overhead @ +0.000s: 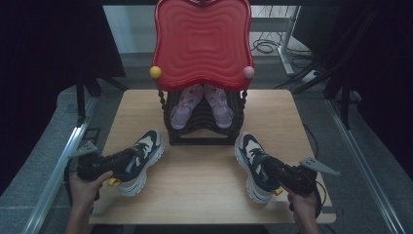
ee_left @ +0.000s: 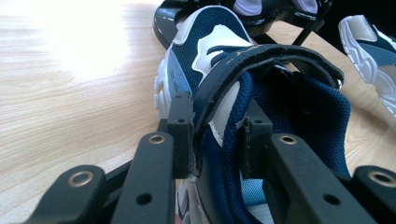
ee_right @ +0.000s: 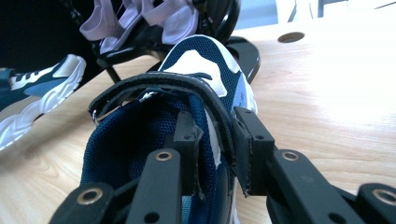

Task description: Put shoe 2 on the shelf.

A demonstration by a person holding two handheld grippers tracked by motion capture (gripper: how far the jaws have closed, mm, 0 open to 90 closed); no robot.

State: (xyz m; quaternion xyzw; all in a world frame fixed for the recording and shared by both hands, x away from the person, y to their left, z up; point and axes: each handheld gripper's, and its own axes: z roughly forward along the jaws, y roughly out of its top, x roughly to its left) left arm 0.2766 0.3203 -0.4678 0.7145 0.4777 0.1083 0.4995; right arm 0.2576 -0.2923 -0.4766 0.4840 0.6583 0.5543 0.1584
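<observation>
Now both tongs (overhead: 127,161) (overhead: 265,168) clamp navy sneakers (overhead: 146,148) (overhead: 249,151) on the table (overhead: 204,185).

A light wooden tabletop (overhead: 204,190) is seen in the middle of a dim room, and a bright patch of light is thrown on its grain in the left gripper view. A round hole (ee_right: 290,37) is cut into the wood near one edge. The floor (overhead: 53,131) is covered in grey, speckled carpet. Metal rails (overhead: 53,170) are laid along both sides of the tabletop. Dark curtains (overhead: 44,44) are hung to the left and right. Behind, black cables (overhead: 265,46) are coiled on the floor beside a white metal table leg (overhead: 287,34).
</observation>
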